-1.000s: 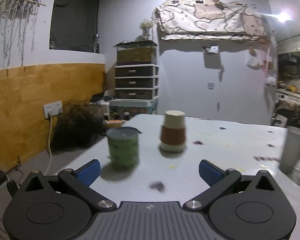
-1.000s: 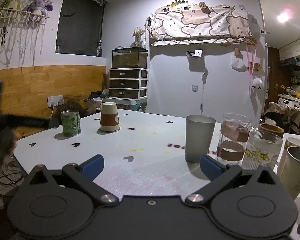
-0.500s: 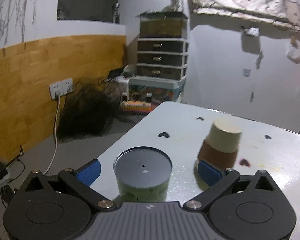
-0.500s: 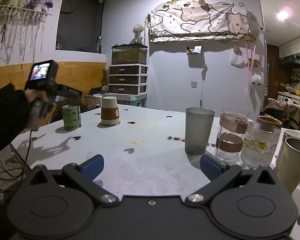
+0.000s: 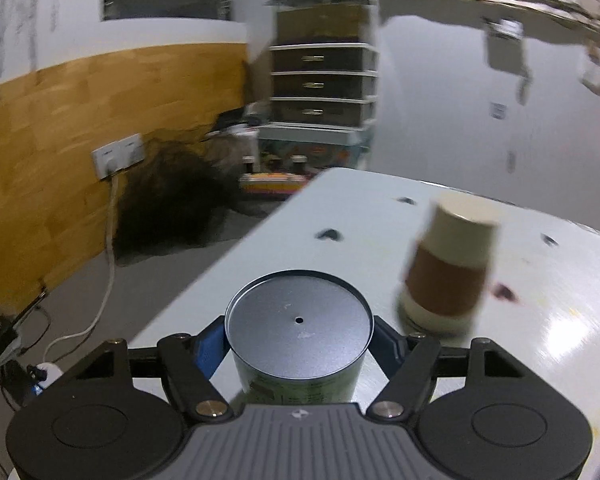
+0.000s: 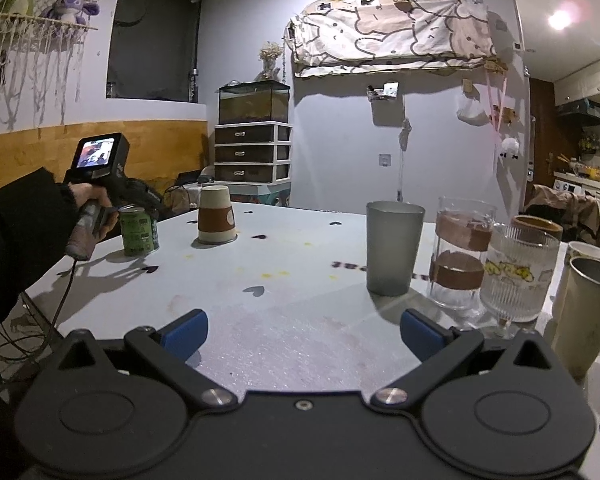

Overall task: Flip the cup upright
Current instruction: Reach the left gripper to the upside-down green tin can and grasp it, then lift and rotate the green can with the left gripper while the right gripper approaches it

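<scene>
A green can-shaped cup (image 5: pixel 298 334) with a grey metal end on top stands near the table's left edge; it also shows in the right wrist view (image 6: pixel 139 230). My left gripper (image 5: pixel 298 340) has its blue fingers (image 5: pixel 210 350) closed against both sides of it. A paper cup (image 5: pixel 450 264) with a brown sleeve stands upside down to its right, also in the right wrist view (image 6: pixel 217 220). My right gripper (image 6: pixel 302 328) is open and empty above the table's near side.
The white table (image 6: pixel 300 280) has heart marks. A grey tumbler (image 6: pixel 394 248), a glass with brown bands (image 6: pixel 462 252), a ribbed glass (image 6: pixel 518 272) and a metal cup (image 6: pixel 588 312) stand at the right. The table's left edge drops to floor with cables (image 5: pixel 108 240).
My left gripper moved forward over the green can and its fingers closed on its sides. The right gripper has barely moved.
</scene>
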`<state>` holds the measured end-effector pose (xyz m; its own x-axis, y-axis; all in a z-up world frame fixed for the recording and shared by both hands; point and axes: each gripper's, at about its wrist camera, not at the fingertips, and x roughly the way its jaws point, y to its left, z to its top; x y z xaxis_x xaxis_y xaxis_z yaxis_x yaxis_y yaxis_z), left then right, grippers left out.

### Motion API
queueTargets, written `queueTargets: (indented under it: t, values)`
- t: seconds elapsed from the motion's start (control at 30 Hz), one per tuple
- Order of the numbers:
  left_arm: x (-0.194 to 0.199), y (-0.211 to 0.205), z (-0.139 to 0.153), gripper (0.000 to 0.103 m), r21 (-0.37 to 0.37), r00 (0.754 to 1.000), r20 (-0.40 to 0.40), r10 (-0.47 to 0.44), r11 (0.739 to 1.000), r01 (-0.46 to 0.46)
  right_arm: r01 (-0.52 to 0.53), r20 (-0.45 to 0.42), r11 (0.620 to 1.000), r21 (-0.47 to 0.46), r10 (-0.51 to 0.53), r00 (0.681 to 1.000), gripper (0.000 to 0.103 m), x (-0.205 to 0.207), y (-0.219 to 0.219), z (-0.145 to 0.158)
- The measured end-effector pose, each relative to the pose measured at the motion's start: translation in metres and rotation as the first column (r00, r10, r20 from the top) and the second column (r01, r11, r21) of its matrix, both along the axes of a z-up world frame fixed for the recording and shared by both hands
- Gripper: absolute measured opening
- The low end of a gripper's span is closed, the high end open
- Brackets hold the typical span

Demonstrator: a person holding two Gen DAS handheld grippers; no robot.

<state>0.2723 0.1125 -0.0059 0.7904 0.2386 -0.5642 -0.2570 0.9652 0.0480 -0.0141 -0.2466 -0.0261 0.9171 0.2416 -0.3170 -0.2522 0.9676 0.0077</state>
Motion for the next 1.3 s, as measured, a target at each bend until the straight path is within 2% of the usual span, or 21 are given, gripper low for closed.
queueTargets:
  t: [0.1, 0.17, 0.3, 0.43, 0.5, 0.63, 0.67, 0.73, 0.77, 0.83, 0.87, 0.9, 0.93, 0.97, 1.03, 1.13, 1.2, 1.3]
  values:
    - [-0.016, -0.028, 0.002, 0.073, 0.0, 0.994, -0.006, -0.11, 0.994, 0.11, -0.006, -0.003, 1.0, 0.013, 0.006, 1.0, 0.103, 0.002, 0.0, -0.001]
    - [-0.028, -0.049, 0.004, 0.073, 0.004, 0.981, -0.011, -0.195, 0.981, 0.195, -0.011, -0.004, 1.0, 0.021, 0.011, 1.0, 0.103, 0.002, 0.0, -0.002]
    - [-0.053, -0.101, 0.007, 0.073, 0.002, 0.929, -0.009, -0.369, 0.929, 0.369, -0.005, -0.004, 0.999, 0.041, 0.006, 1.0, 0.103, 0.002, -0.004, -0.002]
    - [-0.082, -0.158, 0.002, 0.074, -0.018, 0.845, 0.011, -0.535, 0.845, 0.535, 0.036, -0.012, 0.997, 0.073, -0.036, 0.999, 0.103, 0.002, -0.015, -0.003]
    - [-0.096, -0.187, -0.001, 0.074, -0.02, 0.792, 0.015, -0.61, 0.792, 0.61, 0.059, -0.021, 0.995, 0.075, -0.058, 0.998, 0.103, 0.002, -0.02, -0.003]
    - [-0.12, -0.229, -0.006, 0.074, -0.021, 0.697, 0.009, -0.717, 0.697, 0.717, 0.078, -0.038, 0.992, 0.096, -0.074, 0.997, 0.101, 0.0, -0.032, -0.007]
    - [-0.126, -0.24, -0.008, 0.074, -0.018, 0.672, 0.005, -0.74, 0.672, 0.74, 0.071, -0.038, 0.992, 0.104, -0.067, 0.997, 0.098, -0.002, -0.035, -0.008]
    - [-0.135, -0.255, -0.011, 0.074, -0.016, 0.641, -0.006, -0.768, 0.641, 0.767, 0.035, -0.05, 0.991, 0.127, -0.029, 0.998, 0.086, -0.002, -0.041, -0.011]
    - [-0.135, -0.258, -0.012, 0.074, -0.019, 0.63, -0.016, -0.776, 0.63, 0.776, 0.009, -0.062, 0.989, 0.145, 0.0, 0.998, 0.084, -0.001, -0.043, -0.013]
    - [-0.14, -0.268, -0.018, 0.075, -0.027, 0.605, -0.033, -0.796, 0.606, 0.795, -0.031, -0.095, 0.982, 0.187, 0.05, 0.994, 0.067, 0.003, -0.046, -0.018]
    - [-0.142, -0.271, -0.02, 0.075, -0.025, 0.598, -0.034, -0.8, 0.599, 0.8, -0.047, -0.108, 0.98, 0.194, 0.069, 0.992, 0.061, 0.006, -0.045, -0.019]
    - [-0.144, -0.275, -0.023, 0.075, -0.017, 0.593, -0.036, -0.805, 0.593, 0.805, -0.062, -0.115, 0.978, 0.198, 0.086, 0.99, 0.05, 0.009, -0.043, -0.02]
    - [-0.144, -0.276, -0.024, 0.078, -0.016, 0.593, -0.042, -0.804, 0.594, 0.804, -0.079, -0.122, 0.975, 0.207, 0.106, 0.987, 0.043, 0.011, -0.042, -0.022]
    - [-0.143, -0.277, -0.024, 0.081, -0.02, 0.596, -0.041, -0.802, 0.597, 0.802, -0.098, -0.127, 0.97, 0.221, 0.129, 0.983, 0.04, 0.015, -0.041, -0.024]
    - [-0.141, -0.278, -0.022, 0.081, -0.024, 0.603, -0.033, -0.797, 0.604, 0.797, -0.118, -0.134, 0.964, 0.236, 0.153, 0.979, 0.027, 0.022, -0.038, -0.027]
    - [-0.137, -0.278, -0.013, 0.081, -0.038, 0.616, -0.007, -0.788, 0.616, 0.787, -0.122, -0.158, 0.96, 0.253, 0.166, 0.973, 0.016, 0.036, -0.03, -0.032]
    - [-0.133, -0.277, -0.009, 0.081, -0.061, 0.626, 0.021, -0.78, 0.624, 0.779, -0.123, -0.176, 0.956, 0.268, 0.174, 0.969, 0.012, 0.045, -0.025, -0.036]
    - [-0.127, -0.276, -0.008, 0.076, -0.099, 0.622, 0.023, -0.783, 0.617, 0.781, -0.124, -0.198, 0.948, 0.294, 0.187, 0.962, 0.009, 0.058, -0.021, -0.042]
